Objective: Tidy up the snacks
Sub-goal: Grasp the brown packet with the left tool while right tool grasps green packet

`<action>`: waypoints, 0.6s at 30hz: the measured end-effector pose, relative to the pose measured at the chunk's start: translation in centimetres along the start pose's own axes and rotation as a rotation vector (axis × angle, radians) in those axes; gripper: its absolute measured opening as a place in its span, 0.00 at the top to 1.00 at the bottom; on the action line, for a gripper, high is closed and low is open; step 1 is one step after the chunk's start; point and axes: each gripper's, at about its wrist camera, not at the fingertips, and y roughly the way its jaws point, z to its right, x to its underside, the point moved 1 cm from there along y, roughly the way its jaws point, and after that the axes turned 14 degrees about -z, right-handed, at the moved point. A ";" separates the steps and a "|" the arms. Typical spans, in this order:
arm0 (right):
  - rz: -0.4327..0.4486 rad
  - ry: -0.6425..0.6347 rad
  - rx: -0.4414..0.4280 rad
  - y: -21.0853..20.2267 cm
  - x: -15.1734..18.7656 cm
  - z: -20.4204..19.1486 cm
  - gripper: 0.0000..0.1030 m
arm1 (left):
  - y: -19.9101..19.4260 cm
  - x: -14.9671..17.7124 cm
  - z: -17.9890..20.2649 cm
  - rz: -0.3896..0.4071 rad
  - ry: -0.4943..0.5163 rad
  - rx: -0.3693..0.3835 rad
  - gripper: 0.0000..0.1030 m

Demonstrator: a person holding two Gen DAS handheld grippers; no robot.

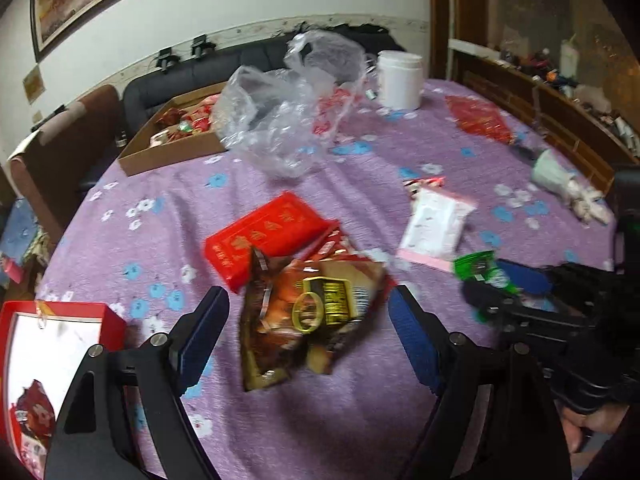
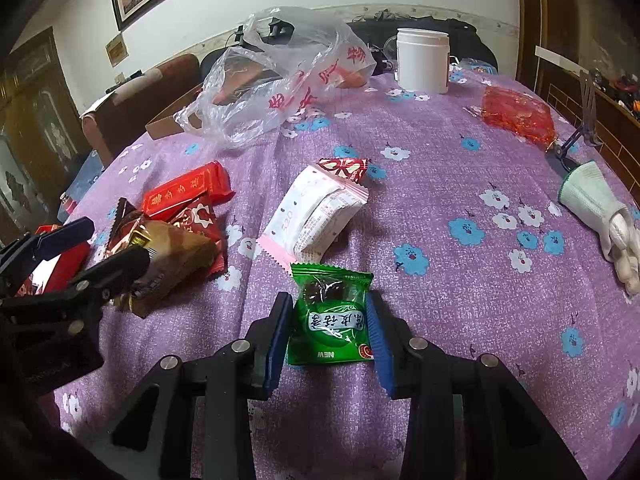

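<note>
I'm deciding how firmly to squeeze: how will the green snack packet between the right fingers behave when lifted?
The green snack packet looks like thin glossy film, so it is probably slippery and crinkly against the pads of the right hand-held gripper. It is small and flat with a few dark pieces inside, so likely very light. Its unsupported far end may droop.
</note>
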 end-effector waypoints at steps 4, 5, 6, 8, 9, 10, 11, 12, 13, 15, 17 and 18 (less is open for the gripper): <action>0.000 -0.001 0.001 0.0 0.0 0.0 0.61 | 0.6 -0.2 0.2 -0.016 0.002 0.015 0.20; 0.000 -0.001 0.001 0.0 0.0 0.0 0.61 | 1.0 -0.3 0.0 -0.030 -0.008 0.021 0.20; 0.000 -0.001 0.001 0.0 0.0 0.0 0.61 | 1.6 -0.4 -0.3 -0.049 -0.018 0.029 0.20; 0.000 -0.001 0.001 0.0 0.0 0.0 0.61 | 2.2 -0.4 -0.6 -0.065 -0.027 0.031 0.20; 0.000 -0.001 0.001 0.0 0.0 0.0 0.60 | 2.5 -0.3 -0.6 -0.069 -0.029 0.023 0.20; 0.000 -0.002 0.001 0.0 0.0 -0.1 0.60 | 2.7 -0.2 -0.6 -0.070 -0.027 0.018 0.20; 0.000 -0.003 0.002 0.1 0.0 -0.1 0.60 | 2.8 -0.2 -0.6 -0.068 -0.025 0.016 0.20; 0.000 -0.004 0.003 0.1 0.0 -0.1 0.60 | 2.9 -0.1 -0.6 -0.063 -0.025 0.015 0.20; -0.001 -0.005 0.003 0.1 -0.1 -0.1 0.60 | 2.9 0.0 -0.6 -0.057 -0.025 0.014 0.20; 0.000 -0.006 0.003 0.1 -0.1 -0.1 0.60 | 2.7 0.0 -0.7 -0.041 -0.028 0.020 0.31; 0.000 -0.005 0.000 0.1 -0.1 -0.1 0.60 | 2.5 -0.1 -0.9 -0.035 -0.034 0.030 0.39; 0.000 -0.004 -0.002 0.2 -0.2 0.0 0.61 | 2.4 -0.1 -1.2 -0.036 -0.044 0.046 0.41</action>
